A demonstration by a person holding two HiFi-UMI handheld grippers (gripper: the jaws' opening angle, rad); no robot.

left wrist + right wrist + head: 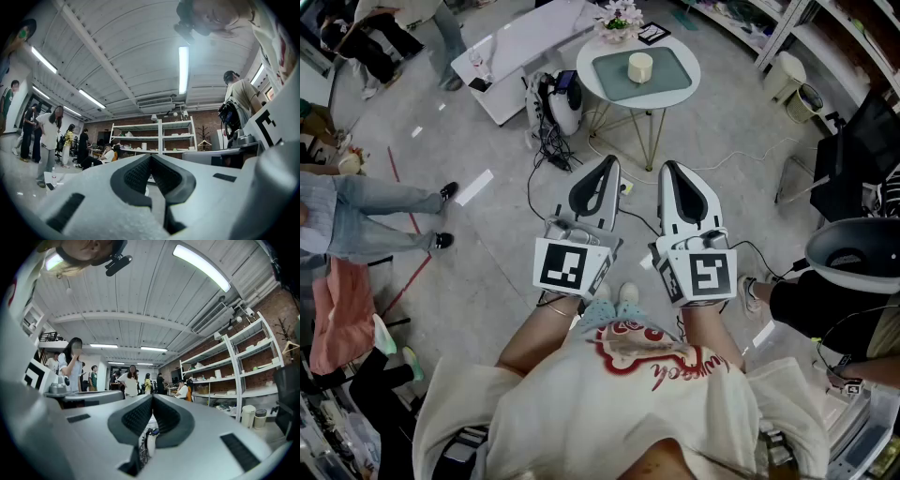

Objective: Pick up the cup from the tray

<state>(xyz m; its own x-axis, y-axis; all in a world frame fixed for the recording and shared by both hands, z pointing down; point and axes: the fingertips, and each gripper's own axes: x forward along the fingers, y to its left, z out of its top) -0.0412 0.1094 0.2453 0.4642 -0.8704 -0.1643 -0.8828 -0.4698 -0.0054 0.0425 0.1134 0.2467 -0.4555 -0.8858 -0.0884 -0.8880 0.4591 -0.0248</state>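
The person's cream shirt (609, 403) is nearest, at the bottom of the head view. Just past it, the two hands hold the tongs side by side, close together and pointing away from the body.

The left gripper (607, 164) is closed tight. Its dark tips meet and nothing is in them. The right gripper (670, 169) is closed tight too, and it holds nothing.

Past the tongs, black cables (548, 150) lie on the grey floor (487, 253).

Farther on stands a round white table (585, 77) with thin gold legs. A green tray (670, 70) lies on it. The cream cup (640, 67) stands upright in the middle of the tray, well apart from both tongs. Flowers (621, 17) sit at the far edge of the table.
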